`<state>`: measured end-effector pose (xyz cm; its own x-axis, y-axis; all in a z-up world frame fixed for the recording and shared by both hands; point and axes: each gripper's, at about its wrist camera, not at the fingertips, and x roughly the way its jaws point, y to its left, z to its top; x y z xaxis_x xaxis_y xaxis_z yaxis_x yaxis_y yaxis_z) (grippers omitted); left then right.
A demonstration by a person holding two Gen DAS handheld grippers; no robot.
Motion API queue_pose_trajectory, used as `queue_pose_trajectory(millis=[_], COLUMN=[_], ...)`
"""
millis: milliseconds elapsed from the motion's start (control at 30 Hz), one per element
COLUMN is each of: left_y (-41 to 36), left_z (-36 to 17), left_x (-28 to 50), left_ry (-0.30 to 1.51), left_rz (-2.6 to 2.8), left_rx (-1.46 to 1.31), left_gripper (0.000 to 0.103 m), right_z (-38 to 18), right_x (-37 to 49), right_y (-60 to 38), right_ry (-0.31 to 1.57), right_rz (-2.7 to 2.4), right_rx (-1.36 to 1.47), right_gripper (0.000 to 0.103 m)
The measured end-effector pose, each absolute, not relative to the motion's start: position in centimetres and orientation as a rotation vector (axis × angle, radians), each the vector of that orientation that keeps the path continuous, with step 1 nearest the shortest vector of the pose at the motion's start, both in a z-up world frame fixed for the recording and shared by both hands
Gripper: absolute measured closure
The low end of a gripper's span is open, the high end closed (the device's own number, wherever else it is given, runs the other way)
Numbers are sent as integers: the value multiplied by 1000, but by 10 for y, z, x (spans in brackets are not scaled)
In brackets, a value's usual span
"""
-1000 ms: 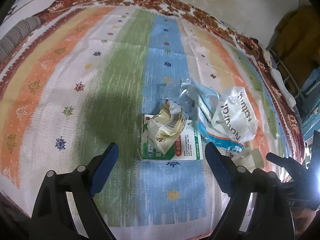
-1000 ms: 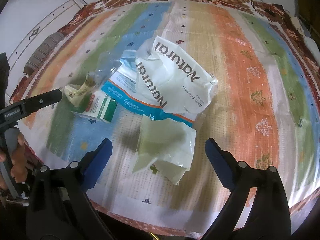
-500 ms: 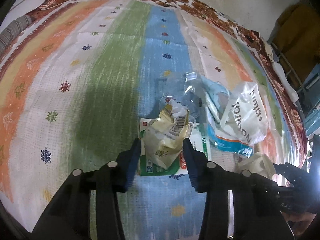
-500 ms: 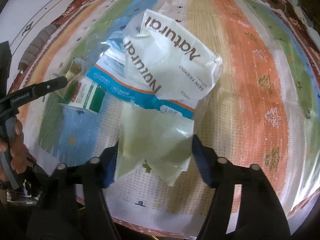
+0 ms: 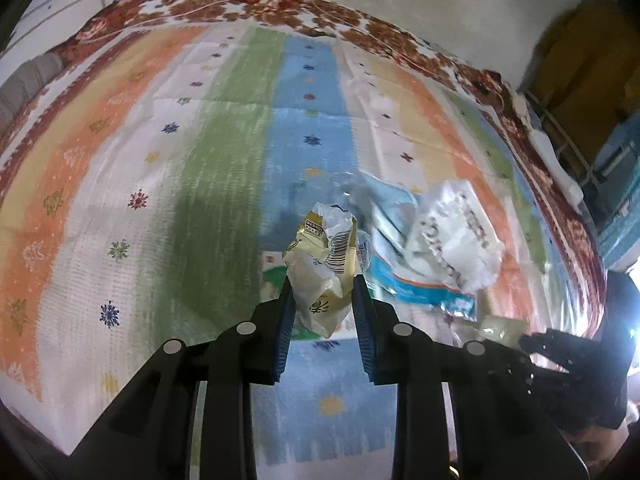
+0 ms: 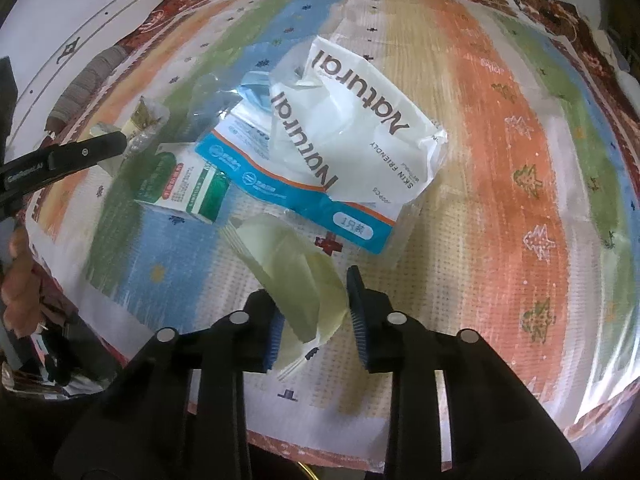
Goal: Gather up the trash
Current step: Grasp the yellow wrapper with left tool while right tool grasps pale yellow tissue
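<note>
A crumpled yellow wrapper with a barcode sits between the blue pads of my left gripper. The jaws are closing and the pads press its sides; it hangs just above a green-and-white box. My right gripper is closing too, with a pale green plastic sheet pinched between its pads at the table's near edge. Beyond it lie a white "Natural" bag and a blue-and-white pack, with clear plastic behind them.
A striped cloth with a red floral border covers the table. A grey roll lies at its left end. Shelving stands off its right end. A person's hand holds the left gripper's handle.
Both grippers went from wide open to closed around trash: the left on the yellow wrapper, which has risen off the box, the right on the pale green sheet.
</note>
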<state>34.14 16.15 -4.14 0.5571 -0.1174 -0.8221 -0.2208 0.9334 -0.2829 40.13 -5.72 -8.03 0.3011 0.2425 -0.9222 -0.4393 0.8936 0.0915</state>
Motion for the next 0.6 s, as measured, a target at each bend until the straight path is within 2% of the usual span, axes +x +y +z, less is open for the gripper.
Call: queue_pose_trajectory(millis=[133, 600], left_y=[144, 117], left_z=[-34, 6], left_x=[340, 308], left_ry=[1004, 980], left_rz=[38, 32], left_rx=[-353, -329], left_gripper=[77, 77], right_z=[-74, -39], right_x=[398, 373], right_y=[-57, -56], right_ry=[1170, 1092], right_rz=[471, 503], right_rx=[-185, -161], right_gripper=[88, 90])
